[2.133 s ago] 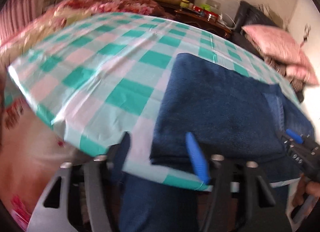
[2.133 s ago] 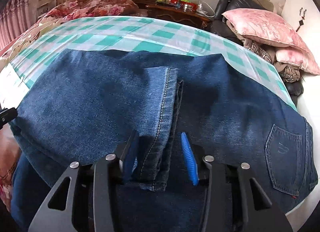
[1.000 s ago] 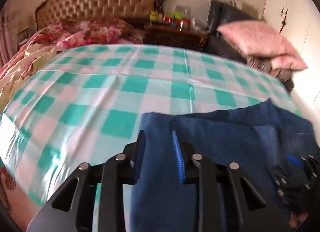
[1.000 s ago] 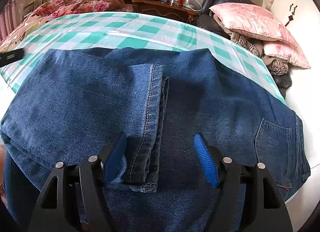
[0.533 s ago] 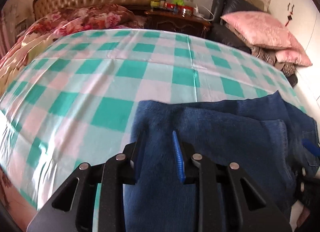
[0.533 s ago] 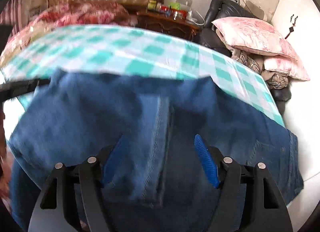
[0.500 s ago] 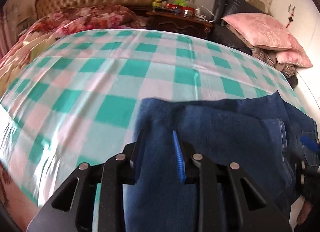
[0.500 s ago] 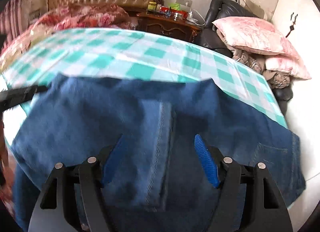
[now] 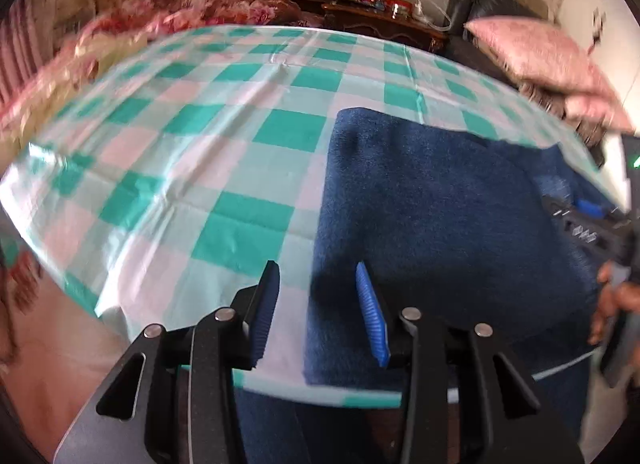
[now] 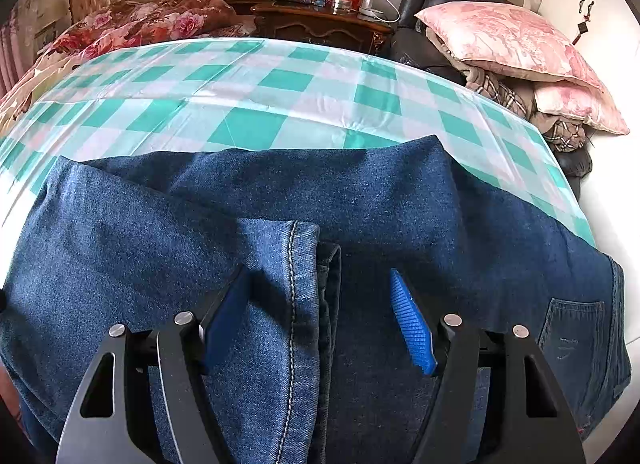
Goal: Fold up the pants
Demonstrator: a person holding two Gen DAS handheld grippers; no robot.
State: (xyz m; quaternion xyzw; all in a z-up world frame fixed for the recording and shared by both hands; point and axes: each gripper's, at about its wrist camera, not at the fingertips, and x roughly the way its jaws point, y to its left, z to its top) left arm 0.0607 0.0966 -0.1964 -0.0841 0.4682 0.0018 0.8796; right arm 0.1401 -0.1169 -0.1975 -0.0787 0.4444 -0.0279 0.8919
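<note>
Half a second back the left gripper (image 9: 316, 304) was pinched on the folded edge of the jeans (image 9: 440, 216); now its jaws stand apart and empty, straddling that left edge near the front rim of the tabletop (image 9: 180, 152), apparently having let the fold settle. Jeans lie on the checked cloth with their long axis running left to right, pocket (image 10: 576, 340) and waist end to the right (some denim hangs off the front rim). Right of the fold edge, the right gripper (image 10: 320, 316) hovers wide open over the stitched hem (image 10: 294, 284), gripping nothing, probably lined up to take that hem for another fold.
</note>
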